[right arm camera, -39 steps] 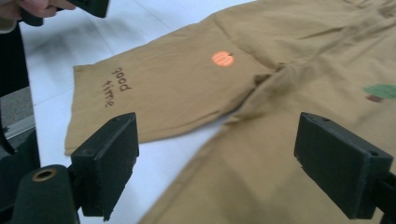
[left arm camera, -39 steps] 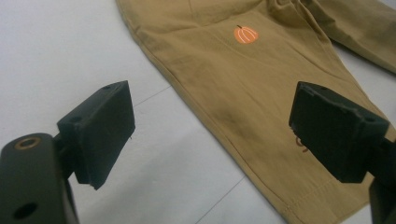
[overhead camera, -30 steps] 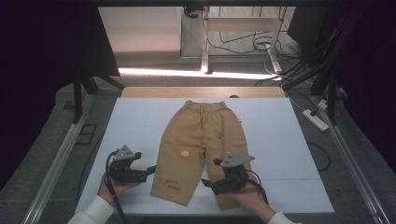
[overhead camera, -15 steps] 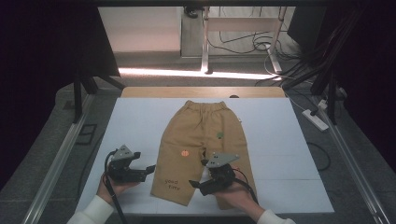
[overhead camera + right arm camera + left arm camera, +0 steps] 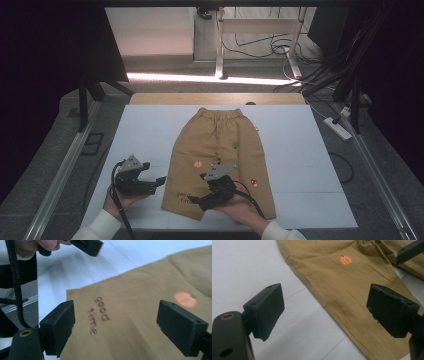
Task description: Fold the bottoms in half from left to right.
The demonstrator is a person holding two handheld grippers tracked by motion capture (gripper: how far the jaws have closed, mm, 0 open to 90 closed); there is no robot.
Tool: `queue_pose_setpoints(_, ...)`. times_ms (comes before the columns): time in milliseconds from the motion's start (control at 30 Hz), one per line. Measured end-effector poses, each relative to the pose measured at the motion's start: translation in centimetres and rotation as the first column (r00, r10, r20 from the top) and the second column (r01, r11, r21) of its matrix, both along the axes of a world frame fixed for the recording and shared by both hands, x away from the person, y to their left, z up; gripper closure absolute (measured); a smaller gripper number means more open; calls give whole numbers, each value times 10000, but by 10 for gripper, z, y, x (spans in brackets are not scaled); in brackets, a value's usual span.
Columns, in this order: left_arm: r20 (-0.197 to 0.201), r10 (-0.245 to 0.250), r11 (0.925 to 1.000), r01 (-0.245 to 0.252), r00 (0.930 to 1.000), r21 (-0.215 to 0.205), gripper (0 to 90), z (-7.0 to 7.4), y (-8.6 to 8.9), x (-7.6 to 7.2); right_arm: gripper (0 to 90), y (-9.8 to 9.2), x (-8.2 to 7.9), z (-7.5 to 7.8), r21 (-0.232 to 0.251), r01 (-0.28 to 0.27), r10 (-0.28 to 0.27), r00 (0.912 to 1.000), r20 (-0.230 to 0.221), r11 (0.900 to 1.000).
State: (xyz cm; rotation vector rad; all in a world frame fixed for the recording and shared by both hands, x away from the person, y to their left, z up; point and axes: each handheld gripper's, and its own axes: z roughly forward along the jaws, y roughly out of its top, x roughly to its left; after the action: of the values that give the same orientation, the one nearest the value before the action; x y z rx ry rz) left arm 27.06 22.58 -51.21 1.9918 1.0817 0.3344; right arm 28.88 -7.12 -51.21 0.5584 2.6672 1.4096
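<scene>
Tan cotton trousers with an elastic waistband (image 5: 218,150) are laid flat at the centre of the high view, on a white table surface (image 5: 310,165), waistband toward the top of the frame and leg hems toward the bottom. A small orange pumpkin print (image 5: 346,260) is seen near the top centre of the left gripper view, and the brown lettering "good time" (image 5: 98,314) at the centre of the right gripper view. The left gripper (image 5: 159,181) is held at lower left of the high view, just beside the trouser leg edge, jaws wide apart, nothing gripped. The right gripper (image 5: 192,201) is held above the lower left leg, jaws likewise wide apart and empty.
</scene>
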Motion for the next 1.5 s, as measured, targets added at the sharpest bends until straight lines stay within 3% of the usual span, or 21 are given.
queue_pose_setpoints(267, -81, 83, 10000, -83, 9999, -9, 146, -2, 1, 1, 165, 38, -7, -8, -212, -733, 732, 9973, -67, 9971)
queue_pose_setpoints(633, 8, 211, 9998, -211, 9998, -71, 148, -1, 4, 0, 193, 75, -11, -24, -906, -1052, 1039, 9944, -189, 9903)
queue_pose_setpoints(867, -14, 255, 9996, -255, 9997, -107, 148, -1, 6, -1, 228, 92, -18, -28, -1283, -1364, 1396, 9901, 168, 9823)
queue_pose_setpoints(933, -7, 269, 9996, -269, 9996, -103, 148, -1, 7, -1, 248, 96, -21, -31, -1811, -1322, 1419, 9890, 413, 9745)
queue_pose_setpoints(1067, -30, 275, 9996, -276, 9996, -109, 148, -1, 8, -1, 293, 96, -23, -32, -1906, -1314, 1450, 9877, 590, 9728)
queue_pose_setpoints(1133, -35, 285, 9995, -286, 9996, -108, 148, -1, 8, -1, 450, 94, -23, -30, -2053, -1358, 1526, 9859, 683, 9692)
queue_pose_setpoints(1267, -40, 301, 9995, -302, 9995, -100, 148, -1, 8, -1, 688, 91, -21, -27, -2013, -1240, 1395, 9881, 647, 9716)
queue_pose_setpoints(1300, -41, 306, 9995, -307, 9995, -102, 148, -1, 8, -1, 688, 91, -21, -27, -2013, -1240, 1395, 9881, 647, 9716)
queue_pose_setpoints(1400, -53, 325, 9994, -325, 9995, -94, 148, -2, 8, -1, 848, 86, -15, -24, -2158, -1101, 1241, 9909, 523, 9702)
queue_pose_setpoints(1500, -104, 335, 9994, -336, 9994, -95, 148, -2, 8, 0, 860, 83, -14, -23, -1946, -1135, 1251, 9910, 484, 9743)
